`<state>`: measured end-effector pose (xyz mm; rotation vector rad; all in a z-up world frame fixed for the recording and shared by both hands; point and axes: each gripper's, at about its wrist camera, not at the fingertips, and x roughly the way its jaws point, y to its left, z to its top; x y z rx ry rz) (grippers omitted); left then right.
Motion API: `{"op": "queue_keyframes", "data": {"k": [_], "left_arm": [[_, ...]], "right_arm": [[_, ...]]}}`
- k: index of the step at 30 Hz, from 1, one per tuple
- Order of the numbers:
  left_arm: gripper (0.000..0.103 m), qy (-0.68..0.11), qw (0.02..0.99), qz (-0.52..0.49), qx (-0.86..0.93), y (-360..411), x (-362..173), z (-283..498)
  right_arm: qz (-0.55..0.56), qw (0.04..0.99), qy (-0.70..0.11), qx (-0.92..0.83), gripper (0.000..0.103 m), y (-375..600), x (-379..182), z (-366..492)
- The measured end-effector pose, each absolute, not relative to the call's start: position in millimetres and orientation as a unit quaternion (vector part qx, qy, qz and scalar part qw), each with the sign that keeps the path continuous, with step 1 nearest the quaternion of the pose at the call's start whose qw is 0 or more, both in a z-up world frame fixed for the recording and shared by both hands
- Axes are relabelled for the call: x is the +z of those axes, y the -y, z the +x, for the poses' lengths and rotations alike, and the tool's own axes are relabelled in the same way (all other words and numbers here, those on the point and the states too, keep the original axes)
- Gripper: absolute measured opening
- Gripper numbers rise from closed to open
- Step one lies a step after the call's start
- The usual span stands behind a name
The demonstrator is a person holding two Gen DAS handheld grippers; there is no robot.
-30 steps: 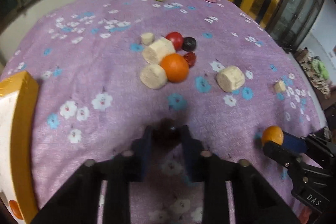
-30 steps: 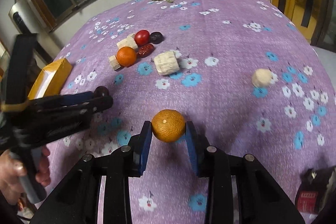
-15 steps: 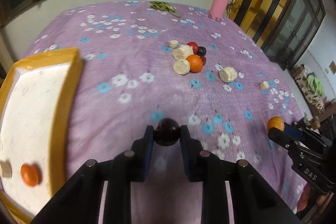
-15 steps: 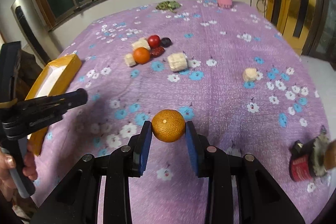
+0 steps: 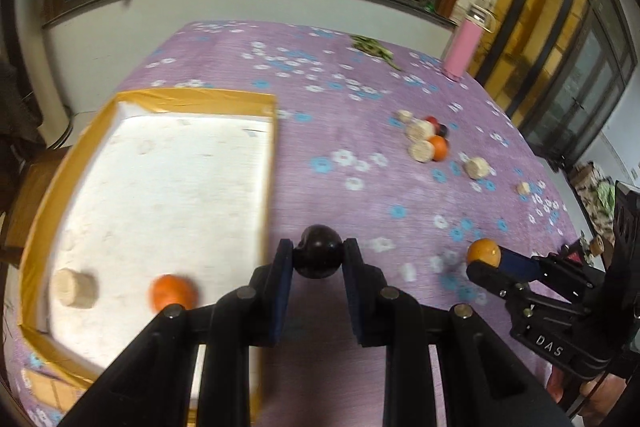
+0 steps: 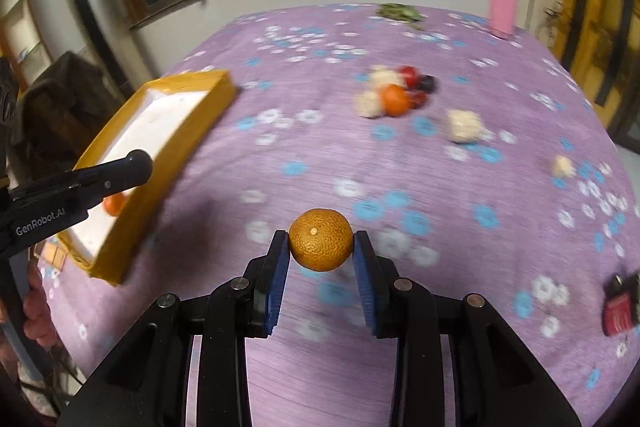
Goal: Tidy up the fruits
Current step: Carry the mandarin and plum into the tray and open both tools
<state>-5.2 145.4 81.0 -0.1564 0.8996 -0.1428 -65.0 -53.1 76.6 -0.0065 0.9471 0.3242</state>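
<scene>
Yellow-rimmed white foam tray (image 5: 168,187), a second ago only an edge at the left, now fills the left wrist view. Left gripper (image 5: 318,259) stays clamped on a dark round fruit (image 5: 318,255) just beside the tray's rim; right gripper (image 6: 321,247) pinches a dimpled orange mandarin (image 6: 321,239) farther from it.

three oranges (image 5: 484,253), one tray (image 5: 192,95)

Left gripper (image 5: 318,261) clamps dark fruit (image 5: 319,255) – beside tray (image 5: 192,95).
</scene>
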Motion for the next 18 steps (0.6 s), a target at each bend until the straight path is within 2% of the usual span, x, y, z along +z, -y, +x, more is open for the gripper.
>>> {"op": "queue_keyframes", "data": {"k": [18], "left_arm": [[0.027, -0.438, 0.892, -0.1, 0.048, -286.9, 67.3, -12.9]], "right_arm": [[-0.047, 0.846, -0.45, 0.282, 0.031, -106.3, 85.8, -31.9]]}}
